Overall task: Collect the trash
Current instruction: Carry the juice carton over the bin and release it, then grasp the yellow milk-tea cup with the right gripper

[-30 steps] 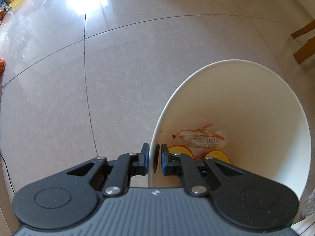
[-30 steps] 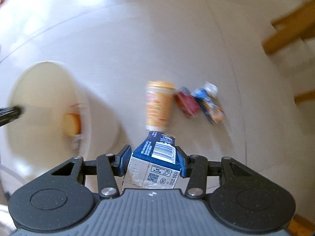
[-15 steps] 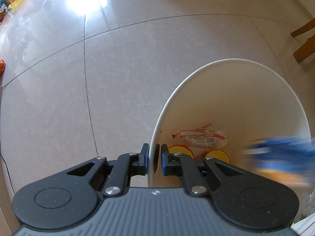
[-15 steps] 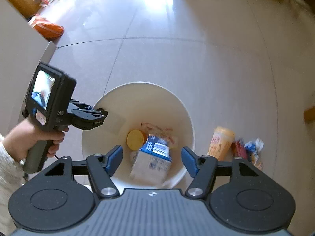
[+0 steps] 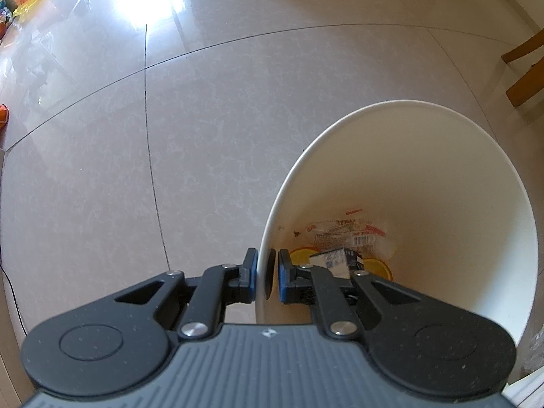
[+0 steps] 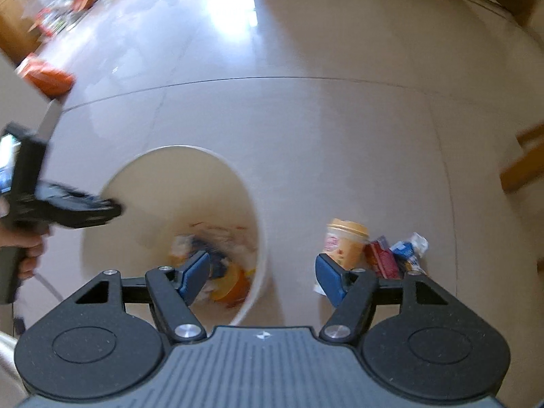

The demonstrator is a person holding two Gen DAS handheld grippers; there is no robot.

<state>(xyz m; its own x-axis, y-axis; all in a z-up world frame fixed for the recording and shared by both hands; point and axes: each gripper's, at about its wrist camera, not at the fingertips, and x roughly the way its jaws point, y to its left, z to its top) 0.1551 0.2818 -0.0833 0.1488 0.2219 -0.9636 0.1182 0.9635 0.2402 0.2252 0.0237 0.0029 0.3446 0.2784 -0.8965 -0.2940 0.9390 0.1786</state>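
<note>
The right gripper (image 6: pixel 260 277) has just been opening, and nothing sits between its blue pads. The white bin (image 6: pixel 261 238) has trash inside. Right of the bin stand an orange cup (image 6: pixel 343 243), a red packet (image 6: pixel 382 258) and a blue wrapper (image 6: pixel 409 251). The left gripper (image 6: pixel 114 208) touches the bin's left rim.

Both wrist views look steeply down; both show the bin (image 5: pixel 442 176).

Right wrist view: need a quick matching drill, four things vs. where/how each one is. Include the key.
1. milk carton
2. orange cup
3. left gripper
4. right gripper

A. clamped on the bin rim
B. open, nothing between the pads
C. lying inside the bin
D. standing on the floor beside the bin

Pairs: 1-C, 2-D, 3-A, 4-B
</note>
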